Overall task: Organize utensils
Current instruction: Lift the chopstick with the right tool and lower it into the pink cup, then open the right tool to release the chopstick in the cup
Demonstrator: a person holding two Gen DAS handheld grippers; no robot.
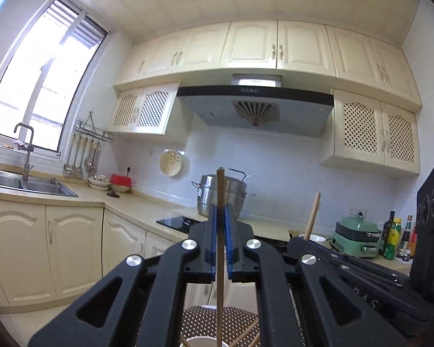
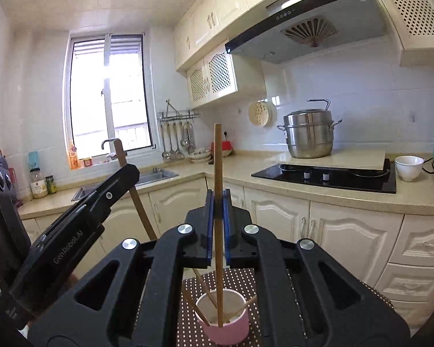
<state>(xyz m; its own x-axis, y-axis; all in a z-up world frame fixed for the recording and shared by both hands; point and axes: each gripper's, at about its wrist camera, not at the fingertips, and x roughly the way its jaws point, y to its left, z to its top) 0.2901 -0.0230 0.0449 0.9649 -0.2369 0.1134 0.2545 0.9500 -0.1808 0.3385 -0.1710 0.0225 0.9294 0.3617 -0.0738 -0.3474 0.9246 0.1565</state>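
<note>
My left gripper (image 1: 220, 211) is shut on a dark wooden chopstick (image 1: 220, 231) held upright; its lower end goes down toward a cup (image 1: 204, 341) at the frame's bottom edge. My right gripper (image 2: 218, 202) is shut on a lighter wooden chopstick (image 2: 218, 190), upright, with its tip inside the pink cup (image 2: 223, 321). The cup stands on a brown dotted mat (image 2: 246, 283) and holds several other chopsticks leaning on its rim. The left gripper (image 2: 121, 173) with its chopstick also shows at the left of the right wrist view. The right gripper (image 1: 312, 232) shows at the right of the left wrist view.
A cream counter (image 2: 246, 170) carries a black hob (image 2: 327, 176), a steel steamer pot (image 2: 308, 133), a white bowl (image 2: 408, 167) and a green appliance (image 1: 357, 235). A sink (image 1: 29, 186) lies under the window. Ladles hang on a wall rack (image 2: 176, 141). Bottles (image 1: 393, 235) stand at the right.
</note>
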